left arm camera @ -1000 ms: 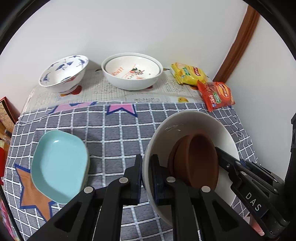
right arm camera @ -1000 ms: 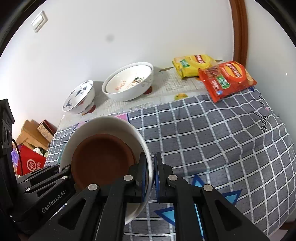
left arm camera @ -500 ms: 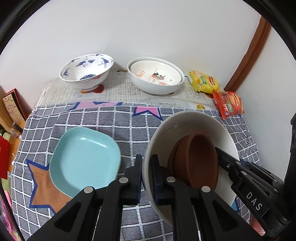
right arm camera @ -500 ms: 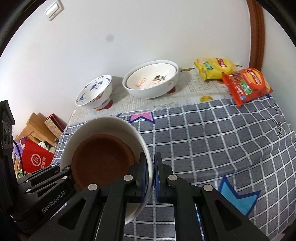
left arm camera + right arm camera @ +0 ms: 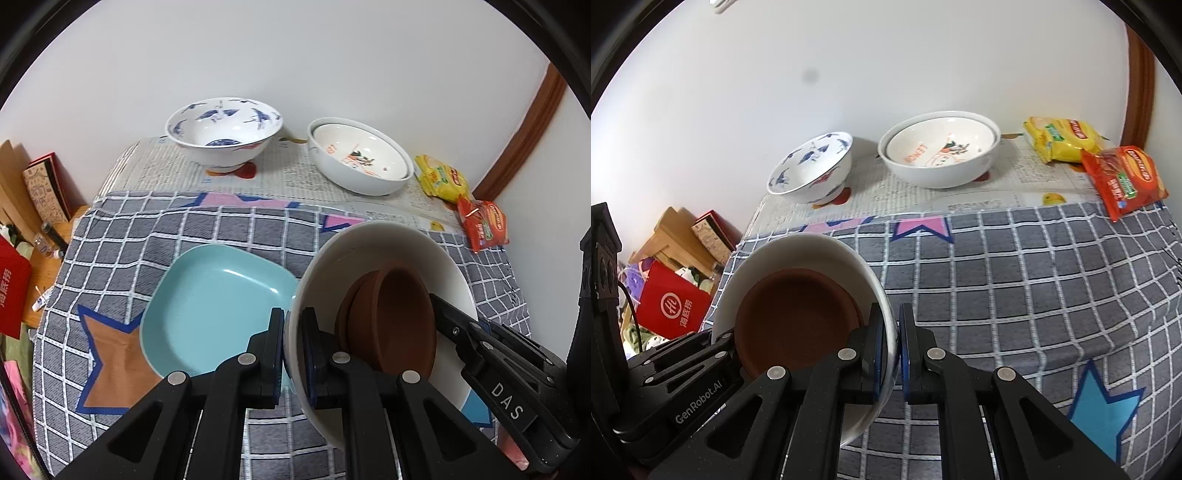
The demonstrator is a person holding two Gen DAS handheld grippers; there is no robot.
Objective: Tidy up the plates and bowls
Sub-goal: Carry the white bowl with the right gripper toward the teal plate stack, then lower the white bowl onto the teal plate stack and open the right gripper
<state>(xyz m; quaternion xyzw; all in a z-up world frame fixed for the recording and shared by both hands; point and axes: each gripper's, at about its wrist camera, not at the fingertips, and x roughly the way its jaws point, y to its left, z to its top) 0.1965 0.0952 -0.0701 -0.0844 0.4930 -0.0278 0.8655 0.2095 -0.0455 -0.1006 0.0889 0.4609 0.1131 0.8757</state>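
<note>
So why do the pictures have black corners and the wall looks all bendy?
Left wrist view: a fisheye lens rounds the picture, so the corners go black and the checked cloth bulges. Right wrist view: same curve, the brown door frame bows, and a grey smudge shows on the wall, perhaps lens dirt.

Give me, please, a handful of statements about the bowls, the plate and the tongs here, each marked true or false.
1. Both tongs, left and right, clamp the white bowl's rim. True.
2. The brown dish lies on the tablecloth. False: it sits inside the white bowl.
3. The blue-patterned bowl stands on the newspaper. True.
4. The turquoise plate holds a bowl. False: nothing lies in it.
5. The snack packets sit inside the printed bowl. False: they lie beside it.
</note>
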